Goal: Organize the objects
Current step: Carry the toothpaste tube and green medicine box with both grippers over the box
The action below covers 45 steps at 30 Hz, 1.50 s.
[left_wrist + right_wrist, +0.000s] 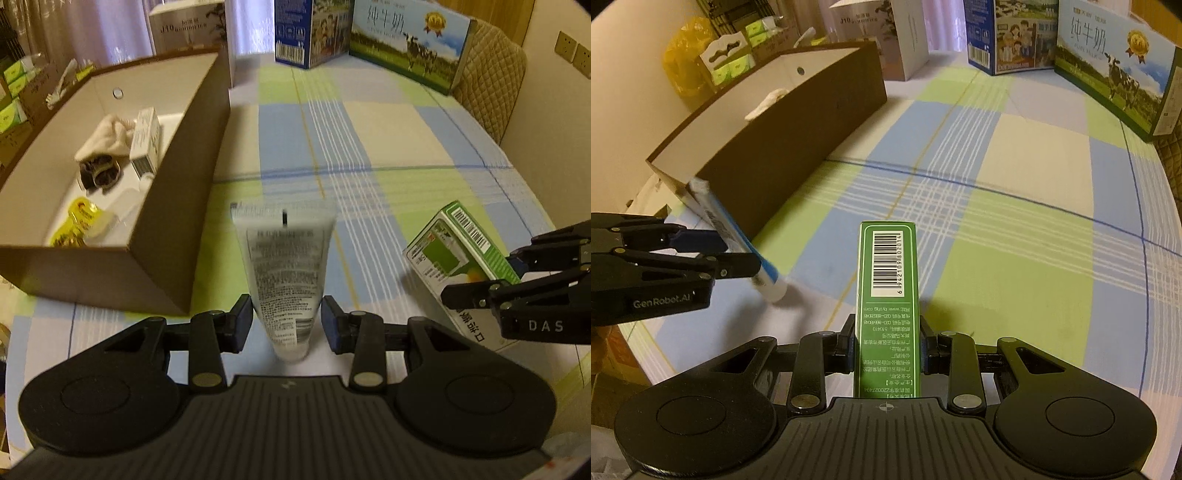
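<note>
My left gripper (287, 317) is clamped on a translucent tube (284, 266), its blue pads pressing the tube's lower body near the cap while the flat crimped end points away from me, above the checked tablecloth (388, 147). My right gripper (887, 341) is clenched on a slim green carton (886, 295), squeezing its narrow sides near the close end; the barcoded end juts forward over the cloth. In the left wrist view, the carton and the right gripper's fingers sit at the right edge, well apart from the tube.

Just left of the tube stands an open brown box (177, 206) with a white interior. Inside it lie a rolled cream cloth (107, 136), a small white carton (146, 144), a dark round item (99, 173) and yellow packets (75, 221). The box's near wall stands between the tube and that space. At the table's far end stand milk cartons (406, 40) and a white box (188, 26).
</note>
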Available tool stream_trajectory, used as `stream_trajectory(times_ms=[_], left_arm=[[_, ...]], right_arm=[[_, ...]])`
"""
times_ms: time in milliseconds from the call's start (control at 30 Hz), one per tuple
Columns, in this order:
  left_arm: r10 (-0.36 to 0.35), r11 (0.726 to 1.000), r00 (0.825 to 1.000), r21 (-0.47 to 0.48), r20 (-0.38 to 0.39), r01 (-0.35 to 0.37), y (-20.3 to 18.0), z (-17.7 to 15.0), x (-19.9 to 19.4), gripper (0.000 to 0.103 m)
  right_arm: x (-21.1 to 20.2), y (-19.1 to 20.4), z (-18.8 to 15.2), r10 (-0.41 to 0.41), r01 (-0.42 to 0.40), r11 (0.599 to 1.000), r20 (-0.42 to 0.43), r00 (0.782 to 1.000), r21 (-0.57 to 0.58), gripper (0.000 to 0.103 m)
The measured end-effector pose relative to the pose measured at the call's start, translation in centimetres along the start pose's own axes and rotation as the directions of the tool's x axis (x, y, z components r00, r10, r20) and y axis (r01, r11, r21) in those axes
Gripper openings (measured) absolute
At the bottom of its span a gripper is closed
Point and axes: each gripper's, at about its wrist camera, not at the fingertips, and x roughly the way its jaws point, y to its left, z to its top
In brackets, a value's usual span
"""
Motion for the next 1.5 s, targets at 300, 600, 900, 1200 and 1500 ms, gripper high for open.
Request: stream_trajectory(times_ms=[300,600,900,1200,1500], left_arm=[[-0.002,1.000,0.998,-0.010,0.065,0.003,0.7,1.4,-2.2,0.035],[0.003,1.000,0.994,-0.017,0.108,-0.001,1.8,2.8,-3.9,0.035],[0.028,0.999,0.988,-0.038,0.150,-0.023,4.4,4.4,-5.8,0.035],[-0.011,0.994,0.984,-0.106,0.177,0.030,9.3,6.3,-7.7,0.035],[0.053,0.993,0.976,-0.111,0.212,-0.029,14.0,8.3,-8.5,0.034]], right_arm=[[-0.8,0.3,1.7,0.003,-0.003,1.000,0.044,0.999,-0.017,0.027],[-1.6,1.6,4.2,0.034,-0.030,0.999,0.091,0.995,-0.039,0.027],[-2.2,4.6,7.8,0.097,-0.088,0.993,0.139,0.985,-0.073,0.027],[-1.5,9.4,12.8,0.198,-0.180,0.977,0.184,0.963,-0.111,0.027],[1.1,13.3,16.9,0.244,-0.224,0.967,0.194,0.950,-0.118,0.027]])
